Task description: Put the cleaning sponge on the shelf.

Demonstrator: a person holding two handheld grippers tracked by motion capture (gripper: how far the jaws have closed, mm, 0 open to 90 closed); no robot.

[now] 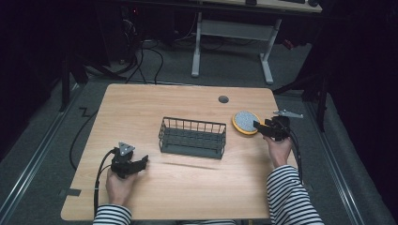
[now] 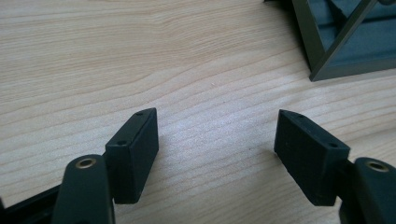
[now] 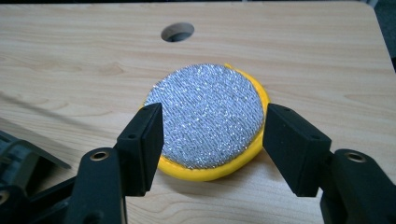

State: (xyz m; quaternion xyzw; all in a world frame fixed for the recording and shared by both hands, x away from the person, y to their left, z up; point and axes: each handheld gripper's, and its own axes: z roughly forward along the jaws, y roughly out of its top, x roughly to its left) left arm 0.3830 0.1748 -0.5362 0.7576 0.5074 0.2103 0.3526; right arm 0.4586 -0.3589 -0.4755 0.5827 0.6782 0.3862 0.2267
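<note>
A round yellow scouring pad (image 1: 244, 121) with a silvery top lies on the wooden table (image 1: 141, 108) at the right. My right gripper (image 1: 258, 126) is at its near right edge and open. In the right gripper view the jaws of the right gripper (image 3: 213, 111) stand on either side of the scouring pad (image 3: 205, 112), close to its rim, without squeezing it. My left gripper (image 1: 142, 162) rests low over the table at the front left, open. Between the jaws of the left gripper (image 2: 217, 115) there is only bare wood.
A dark wire basket (image 1: 192, 137) stands in the middle of the table, between the two hands; its corner (image 2: 336, 46) shows in the left gripper view. A cable hole (image 1: 223, 99) lies behind the pad. Desk legs and cables are on the floor beyond the table.
</note>
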